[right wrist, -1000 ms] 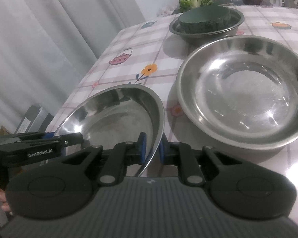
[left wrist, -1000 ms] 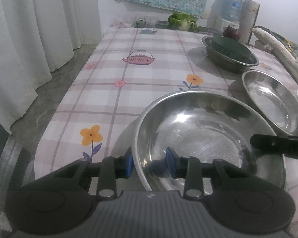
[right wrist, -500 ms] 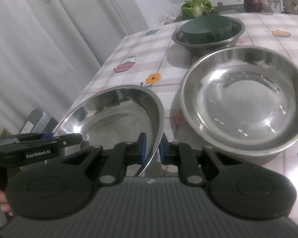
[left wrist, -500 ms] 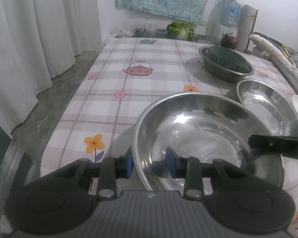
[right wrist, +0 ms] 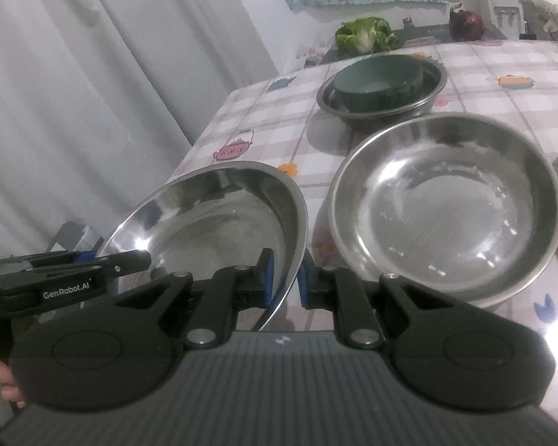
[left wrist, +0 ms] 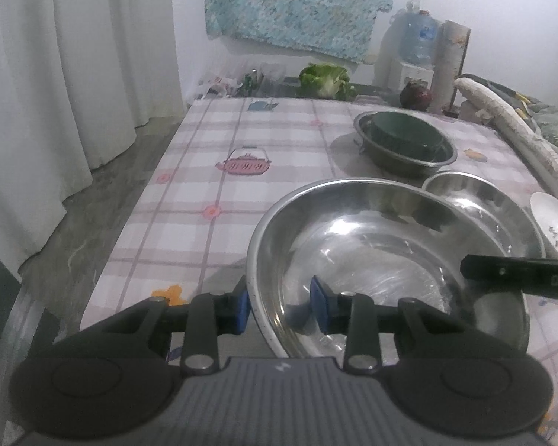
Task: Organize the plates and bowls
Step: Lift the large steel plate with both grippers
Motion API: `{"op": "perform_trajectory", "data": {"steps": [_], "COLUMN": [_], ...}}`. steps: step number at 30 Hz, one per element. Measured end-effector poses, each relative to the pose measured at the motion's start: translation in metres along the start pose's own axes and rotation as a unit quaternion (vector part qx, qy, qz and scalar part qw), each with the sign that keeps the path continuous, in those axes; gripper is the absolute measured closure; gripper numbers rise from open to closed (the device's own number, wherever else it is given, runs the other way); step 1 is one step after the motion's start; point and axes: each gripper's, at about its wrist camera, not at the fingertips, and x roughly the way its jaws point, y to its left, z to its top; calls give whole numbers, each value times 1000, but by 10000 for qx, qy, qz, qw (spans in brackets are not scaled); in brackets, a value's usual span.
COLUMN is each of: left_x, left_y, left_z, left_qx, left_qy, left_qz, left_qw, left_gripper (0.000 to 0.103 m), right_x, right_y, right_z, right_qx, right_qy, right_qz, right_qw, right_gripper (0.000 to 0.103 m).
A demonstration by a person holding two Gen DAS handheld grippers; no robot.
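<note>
Gripping one steel bowl [left wrist: 387, 256] by opposite rim edges — left gripper [left wrist: 281, 306] and right gripper [right wrist: 284, 278] both clamped.

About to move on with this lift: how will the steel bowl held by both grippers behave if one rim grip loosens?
The steel bowl looks polished, so probably slippery under the pads. The left gripper and right gripper pinch only its thin rim, so it would likely swing down. It looks rigid and would probably dent, not break.

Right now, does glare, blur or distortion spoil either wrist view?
Left wrist view: fisheye bends the table edge; bright glare inside the held steel bowl. Right wrist view: soft blur overall, reflections streak the second steel bowl, glare on the tablecloth.
</note>
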Motion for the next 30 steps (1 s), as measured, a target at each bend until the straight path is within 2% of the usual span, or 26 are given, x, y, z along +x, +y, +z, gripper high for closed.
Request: {"op": "perform_trajectory", "data": {"steps": [17, 30], "left_x": [3, 33], "left_y": [-63, -123], "left_z": [35, 50], "left_qx": [345, 675], "left_qy": [-311, -155], "left_qz": [-370, -673], "left_qw": [9982, 9953], "left_gripper": [68, 68], "right_x": [-45, -71], "right_y": [-48, -105], "right_z": [19, 23], "right_qx": [259, 573], "right_qy": [-417, -533], "right_qz": [-302, -645], "right_qw": [9983, 9948], "right_gripper": [90, 90]}}
